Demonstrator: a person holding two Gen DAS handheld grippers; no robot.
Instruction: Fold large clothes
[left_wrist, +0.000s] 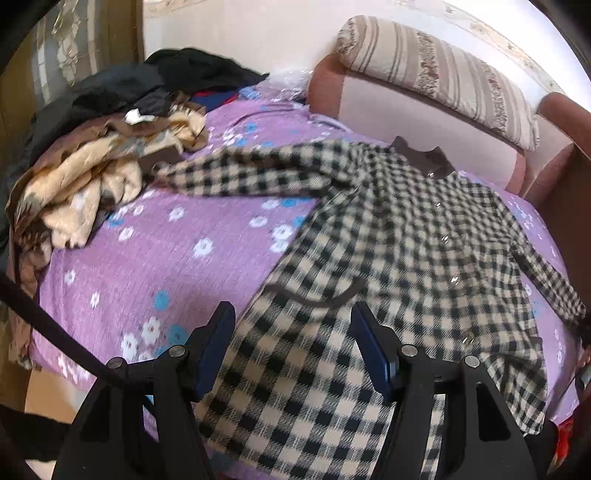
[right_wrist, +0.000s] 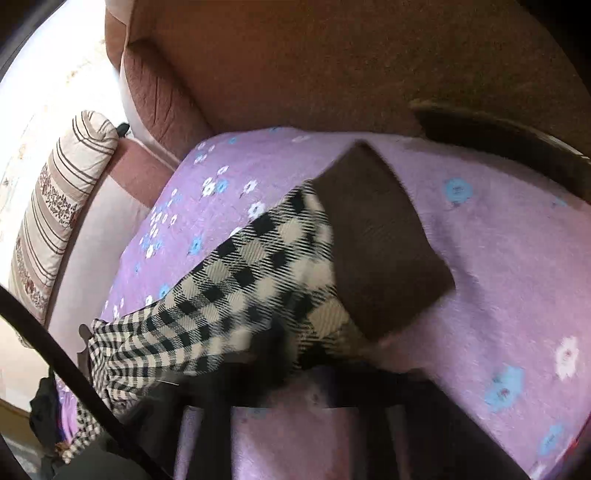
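Observation:
A black-and-cream checked coat (left_wrist: 388, 251) with a brown collar (left_wrist: 424, 158) lies spread face up on the purple flowered bedsheet (left_wrist: 166, 258). Its left sleeve (left_wrist: 240, 173) stretches toward the clothes pile. My left gripper (left_wrist: 291, 325) is open just above the coat's lower hem, holding nothing. In the right wrist view the coat's right sleeve (right_wrist: 251, 280) with its brown cuff (right_wrist: 380, 251) lies right in front of my right gripper (right_wrist: 306, 365). The image is blurred and the sleeve hides the fingers, so I cannot tell if they hold it.
A pile of tan, brown and black clothes (left_wrist: 110, 147) sits at the bed's far left. A striped pillow (left_wrist: 436, 74) rests on the pink headboard (left_wrist: 406, 110). A brown padded side panel (right_wrist: 332, 66) rises beyond the bed's right edge.

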